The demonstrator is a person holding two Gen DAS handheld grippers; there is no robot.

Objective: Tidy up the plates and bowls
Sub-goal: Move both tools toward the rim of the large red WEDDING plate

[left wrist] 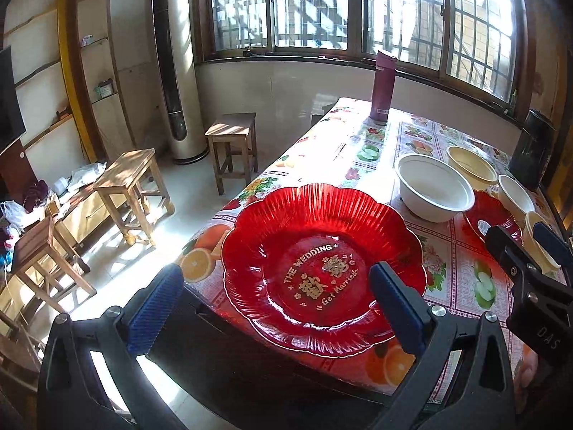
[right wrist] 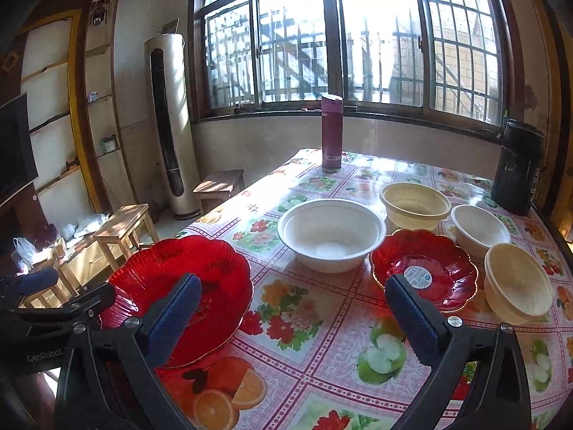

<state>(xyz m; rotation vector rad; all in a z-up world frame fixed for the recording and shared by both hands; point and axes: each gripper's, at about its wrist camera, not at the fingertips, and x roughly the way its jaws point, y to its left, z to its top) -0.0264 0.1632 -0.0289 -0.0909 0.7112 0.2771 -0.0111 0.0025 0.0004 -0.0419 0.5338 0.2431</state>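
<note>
A large red scalloped plate (left wrist: 322, 272) with gold lettering lies at the table's near left corner. My left gripper (left wrist: 277, 308) is open just above its near rim; one finger overlaps the plate's right side and the other hangs off the table edge. My right gripper (right wrist: 293, 319) is open and holds nothing, hovering over the tablecloth between the large red plate (right wrist: 179, 294) and a small red plate (right wrist: 426, 272). Behind them stand a big white bowl (right wrist: 331, 233), a yellow bowl (right wrist: 415, 204) and a small white bowl (right wrist: 480, 229). A cream ribbed bowl (right wrist: 519, 283) leans at the right.
A purple flask (right wrist: 332, 132) stands at the table's far edge and a black jug (right wrist: 515, 172) at the far right corner. The fruit-print table (right wrist: 315, 340) ends close on the left. Wooden stools (left wrist: 132, 186) and a tall floor air conditioner (left wrist: 172, 68) stand beyond it.
</note>
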